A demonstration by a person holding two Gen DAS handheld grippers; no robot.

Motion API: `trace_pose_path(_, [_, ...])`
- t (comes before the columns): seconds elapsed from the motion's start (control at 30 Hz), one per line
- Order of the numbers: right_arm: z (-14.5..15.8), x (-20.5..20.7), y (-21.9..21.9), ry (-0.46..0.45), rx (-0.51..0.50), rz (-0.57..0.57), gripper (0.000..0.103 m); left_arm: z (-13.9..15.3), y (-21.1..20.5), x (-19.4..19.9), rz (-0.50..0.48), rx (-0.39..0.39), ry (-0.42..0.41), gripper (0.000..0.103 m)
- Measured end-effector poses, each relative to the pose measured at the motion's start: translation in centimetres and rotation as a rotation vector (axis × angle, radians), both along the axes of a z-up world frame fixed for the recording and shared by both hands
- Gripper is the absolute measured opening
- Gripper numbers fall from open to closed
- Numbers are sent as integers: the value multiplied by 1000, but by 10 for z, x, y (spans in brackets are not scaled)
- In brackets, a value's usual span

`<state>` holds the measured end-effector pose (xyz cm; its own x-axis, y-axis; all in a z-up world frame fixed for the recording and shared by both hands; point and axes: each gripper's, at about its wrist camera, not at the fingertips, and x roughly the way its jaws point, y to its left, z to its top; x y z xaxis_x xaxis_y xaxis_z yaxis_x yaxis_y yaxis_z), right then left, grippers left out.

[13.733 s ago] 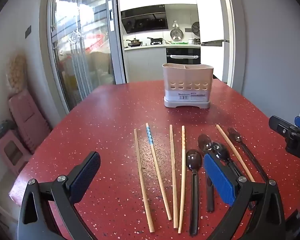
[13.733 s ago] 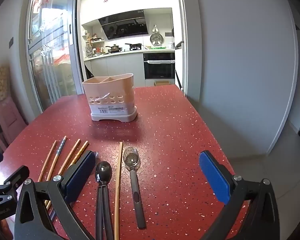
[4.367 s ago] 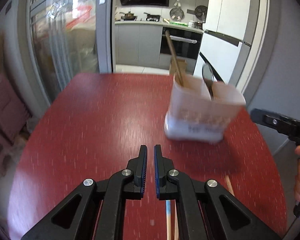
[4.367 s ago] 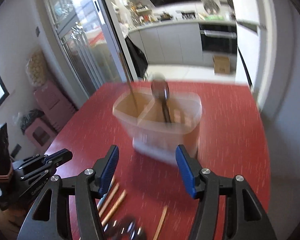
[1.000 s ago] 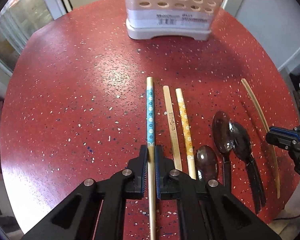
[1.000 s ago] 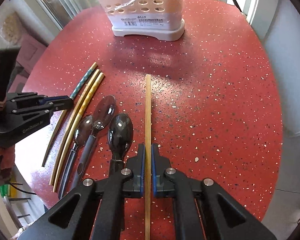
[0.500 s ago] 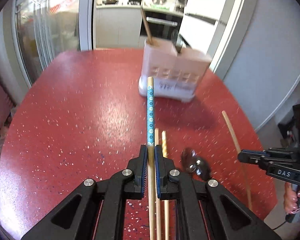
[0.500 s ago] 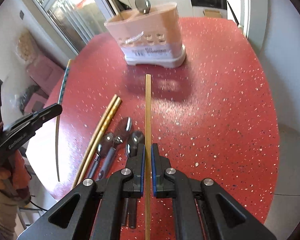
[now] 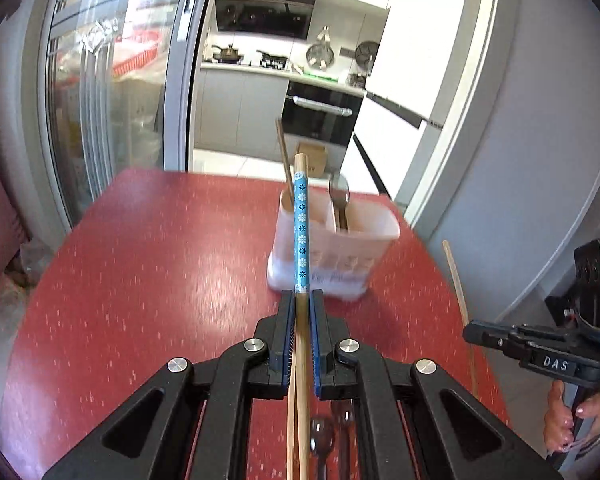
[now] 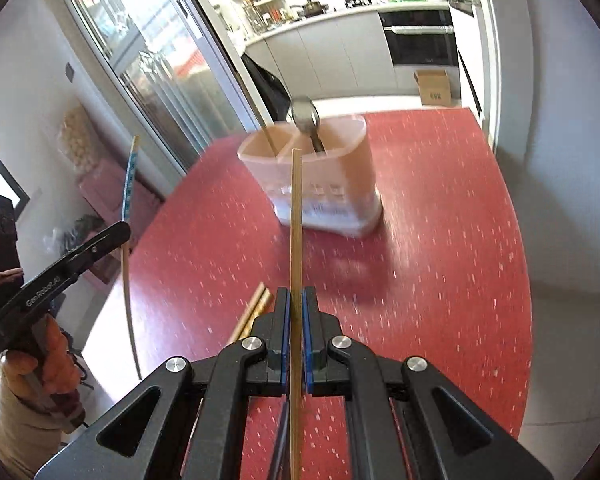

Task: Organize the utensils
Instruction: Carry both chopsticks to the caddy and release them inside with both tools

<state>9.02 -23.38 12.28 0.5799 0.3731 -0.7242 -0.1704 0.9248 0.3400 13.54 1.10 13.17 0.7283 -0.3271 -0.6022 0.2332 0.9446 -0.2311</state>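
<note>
Pinching a blue-patterned chopstick (image 9: pixel 301 224), the left gripper (image 9: pixel 301 300) holds it above the red table (image 9: pixel 148 264). Jaws of the right gripper (image 10: pixel 295 300) clamp a plain chopstick (image 10: pixel 296 216). Near the table's far edge, a pale utensil holder (image 10: pixel 332 184) contains one chopstick and one spoon (image 10: pixel 306 114).

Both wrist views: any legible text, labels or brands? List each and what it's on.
"DAS" on the side of the right tongs, seen in the left wrist view.
"GenRobot.AI" on the side of the left tongs, seen in the right wrist view.
Label on the front of the utensil caddy: blurred, unreadable.
Print on the cardboard box on the kitchen floor: too small to read.
</note>
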Motion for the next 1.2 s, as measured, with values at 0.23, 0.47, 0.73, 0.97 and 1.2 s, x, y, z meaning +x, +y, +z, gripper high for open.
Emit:
trace_pose_path(0.23, [29,43,1,-74,13,-7,6,20,-3,51,27,-46,-49,36])
trace_pose_path(0.47, [56,98,-2,-180,37,-30,6,40,-15,111,53,-64,-111,36])
trace_pose_path(0.73, [70,166,7,-287,12,-41,6,46,-30,173,76,-54,-184,36])
trace_pose_path(0.97, [63,211,18,-352,-25,-54,6,32,-32,214,96,-108,-193,36])
trace_pose_path(1.2, [46,227,33,-436,-120,-41,6,12,-35,231,105,-118,-223,36])
